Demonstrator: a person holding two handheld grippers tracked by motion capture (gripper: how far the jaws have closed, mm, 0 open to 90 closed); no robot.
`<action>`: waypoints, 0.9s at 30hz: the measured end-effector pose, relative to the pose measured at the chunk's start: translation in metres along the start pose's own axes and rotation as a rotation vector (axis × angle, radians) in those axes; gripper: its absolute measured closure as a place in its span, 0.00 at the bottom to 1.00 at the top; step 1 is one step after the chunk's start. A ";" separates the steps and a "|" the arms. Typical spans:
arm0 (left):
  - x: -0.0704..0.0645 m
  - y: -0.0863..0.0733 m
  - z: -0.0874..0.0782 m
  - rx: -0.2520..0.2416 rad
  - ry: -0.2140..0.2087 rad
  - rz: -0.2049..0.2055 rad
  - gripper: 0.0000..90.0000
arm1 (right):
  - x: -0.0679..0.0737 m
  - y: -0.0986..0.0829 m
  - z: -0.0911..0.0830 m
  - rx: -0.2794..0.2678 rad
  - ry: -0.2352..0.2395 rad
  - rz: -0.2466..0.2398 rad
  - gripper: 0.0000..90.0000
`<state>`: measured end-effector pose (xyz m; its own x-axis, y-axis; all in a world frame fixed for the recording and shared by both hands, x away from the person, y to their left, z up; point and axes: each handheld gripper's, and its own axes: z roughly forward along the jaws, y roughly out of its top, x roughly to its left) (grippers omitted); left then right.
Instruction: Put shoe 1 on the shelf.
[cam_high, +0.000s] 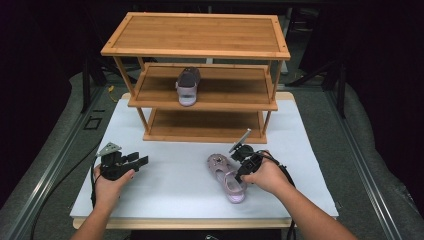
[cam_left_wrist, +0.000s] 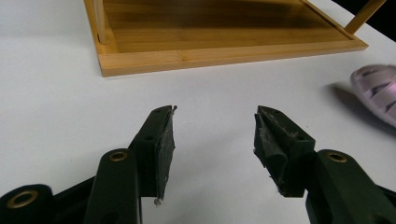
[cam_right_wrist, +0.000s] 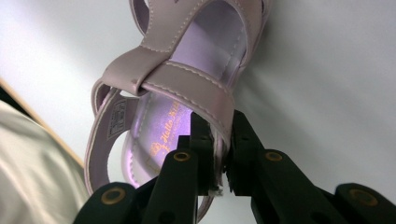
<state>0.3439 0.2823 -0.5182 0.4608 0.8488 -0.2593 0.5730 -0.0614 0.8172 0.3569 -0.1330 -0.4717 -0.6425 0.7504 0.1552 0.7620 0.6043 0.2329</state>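
Note:
A lilac child's sandal (cam_high: 227, 176) lies on the white table (cam_high: 175, 185) right of centre; its toe (cam_left_wrist: 376, 91) shows in the left gripper view. My right gripper (cam_high: 243, 169) is shut on the side of its ankle strap (cam_right_wrist: 187, 88), with the strap pinched between the jaws (cam_right_wrist: 223, 140). A matching sandal (cam_high: 188, 86) stands on the middle shelf of the bamboo rack (cam_high: 200, 75). My left gripper (cam_high: 136, 161) hovers over the table's left part, open (cam_left_wrist: 212, 140), with nothing between its fingers, pointing toward the rack's bottom shelf (cam_left_wrist: 224, 32).
The three-tier bamboo rack fills the back of the table; its top shelf (cam_high: 197, 32) and bottom shelf (cam_high: 205, 125) are bare. Black cables (cam_high: 60, 185) trail off the table's left. Dark floor and metal rails (cam_high: 360, 150) surround the table.

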 end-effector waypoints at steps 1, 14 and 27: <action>0.000 0.000 0.000 0.003 0.001 0.000 0.53 | 0.000 -0.003 -0.001 -0.031 0.021 0.007 0.92; 0.000 0.000 0.001 0.007 0.005 0.001 0.53 | 0.010 -0.042 -0.030 -0.564 0.010 0.091 0.92; -0.001 -0.001 0.003 0.015 0.003 0.005 0.53 | 0.030 -0.050 -0.063 -0.947 -0.087 0.139 0.92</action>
<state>0.3450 0.2800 -0.5209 0.4615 0.8502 -0.2532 0.5805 -0.0737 0.8109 0.2947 -0.1577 -0.4177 -0.5141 0.8392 0.1775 0.4249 0.0694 0.9026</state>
